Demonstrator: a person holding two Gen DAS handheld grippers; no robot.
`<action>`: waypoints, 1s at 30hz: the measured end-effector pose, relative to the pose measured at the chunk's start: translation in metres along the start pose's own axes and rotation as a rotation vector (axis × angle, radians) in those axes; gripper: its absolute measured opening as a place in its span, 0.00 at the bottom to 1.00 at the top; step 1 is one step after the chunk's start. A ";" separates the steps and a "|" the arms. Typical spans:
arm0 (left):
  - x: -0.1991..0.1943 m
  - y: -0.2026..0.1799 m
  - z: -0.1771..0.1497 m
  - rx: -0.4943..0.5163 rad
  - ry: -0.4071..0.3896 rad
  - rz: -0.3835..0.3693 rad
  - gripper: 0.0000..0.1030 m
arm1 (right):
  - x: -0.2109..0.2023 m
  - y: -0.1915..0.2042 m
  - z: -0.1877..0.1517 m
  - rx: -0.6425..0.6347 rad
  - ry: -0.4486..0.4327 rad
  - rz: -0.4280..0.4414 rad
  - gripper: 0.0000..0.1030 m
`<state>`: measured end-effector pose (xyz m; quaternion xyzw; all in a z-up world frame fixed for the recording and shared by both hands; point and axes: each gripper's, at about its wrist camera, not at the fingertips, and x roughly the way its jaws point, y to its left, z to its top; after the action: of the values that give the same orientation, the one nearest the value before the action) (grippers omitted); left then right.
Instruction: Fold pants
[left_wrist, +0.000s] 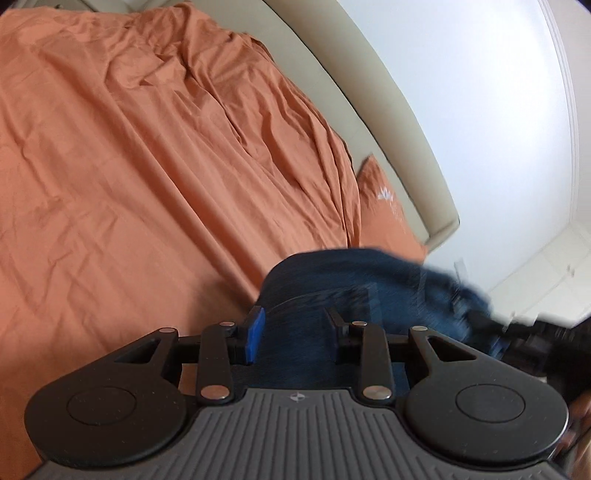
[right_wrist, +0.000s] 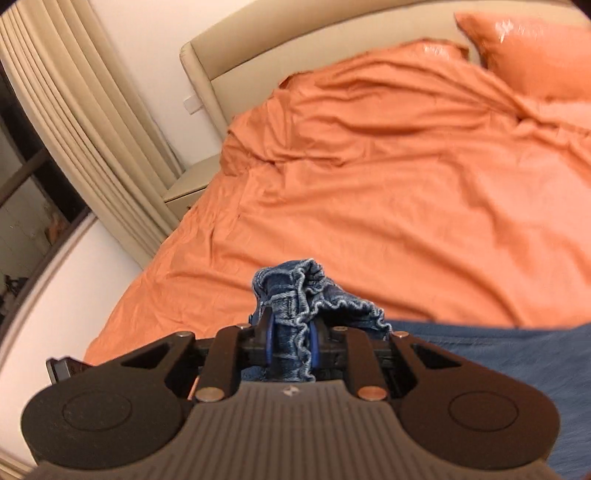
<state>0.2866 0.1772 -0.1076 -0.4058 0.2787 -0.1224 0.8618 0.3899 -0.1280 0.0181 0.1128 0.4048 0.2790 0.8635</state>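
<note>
The pants are dark blue jeans. In the left wrist view the jeans (left_wrist: 354, 291) lie between and ahead of my left gripper (left_wrist: 295, 325), whose jaws stand wide apart with denim between them, not clamped. In the right wrist view my right gripper (right_wrist: 291, 339) is shut on a bunched, frayed hem of the jeans (right_wrist: 295, 295), held above the bed. More blue denim (right_wrist: 498, 354) stretches off to the right. My right gripper also shows blurred at the right edge of the left wrist view (left_wrist: 517, 332).
An orange wrinkled duvet (left_wrist: 147, 166) covers the bed. A beige headboard (right_wrist: 332, 40) and orange pillows (right_wrist: 535, 48) lie at the far end. Beige curtains (right_wrist: 81, 110) and a window are at the left. A white wall (left_wrist: 461, 92) is on the right.
</note>
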 end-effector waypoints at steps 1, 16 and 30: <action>0.003 -0.006 -0.003 0.030 0.013 0.006 0.36 | -0.010 -0.003 0.006 -0.005 -0.006 -0.018 0.14; 0.079 -0.067 -0.077 0.327 0.301 0.007 0.36 | -0.074 -0.188 -0.013 0.186 0.001 -0.298 0.14; 0.089 -0.054 -0.082 0.353 0.329 0.014 0.29 | -0.003 -0.286 -0.083 0.268 0.083 -0.427 0.21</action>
<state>0.3120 0.0514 -0.1421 -0.2213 0.3924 -0.2276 0.8633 0.4367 -0.3661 -0.1540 0.1268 0.4881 0.0384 0.8627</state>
